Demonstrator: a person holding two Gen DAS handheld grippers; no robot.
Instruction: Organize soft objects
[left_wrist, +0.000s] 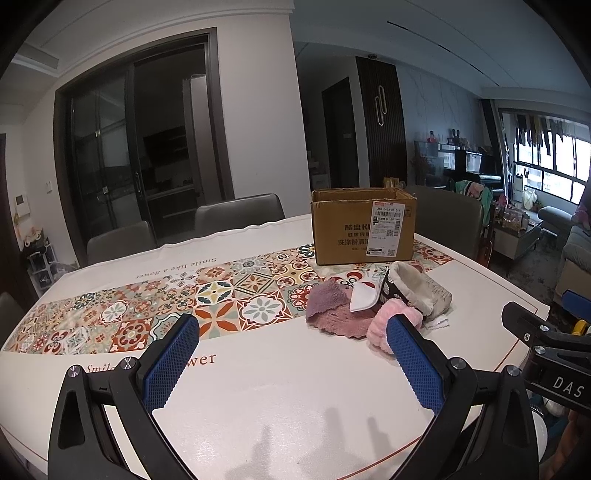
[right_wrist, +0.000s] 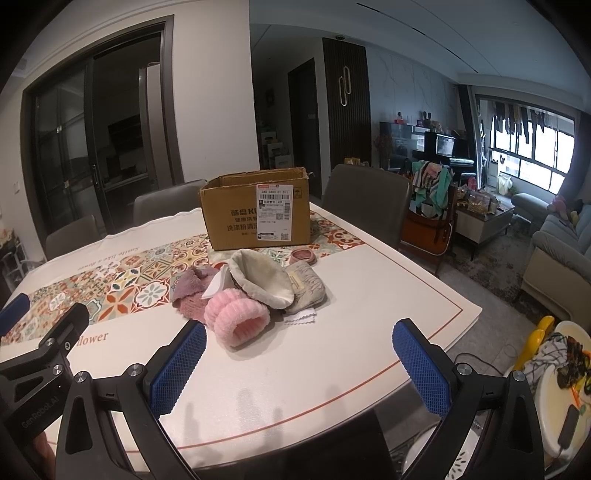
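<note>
One cardboard box (right_wrist: 255, 208) stands open near the tabletop's (right_wrist: 332, 350) far edge; before it, toward the right edge, a soft heap: beige pouch (right_wrist: 266, 280), mauve cloth (right_wrist: 190, 295), pink headband (right_wrist: 236, 317). Left gripper (left_wrist: 295, 354) and right gripper (right_wrist: 299, 354) hover spread, empty.

The tablecloth (left_wrist: 207, 271) reads "Smile like a flower"; the right claw (left_wrist: 554, 354) reads "DAS".
</note>
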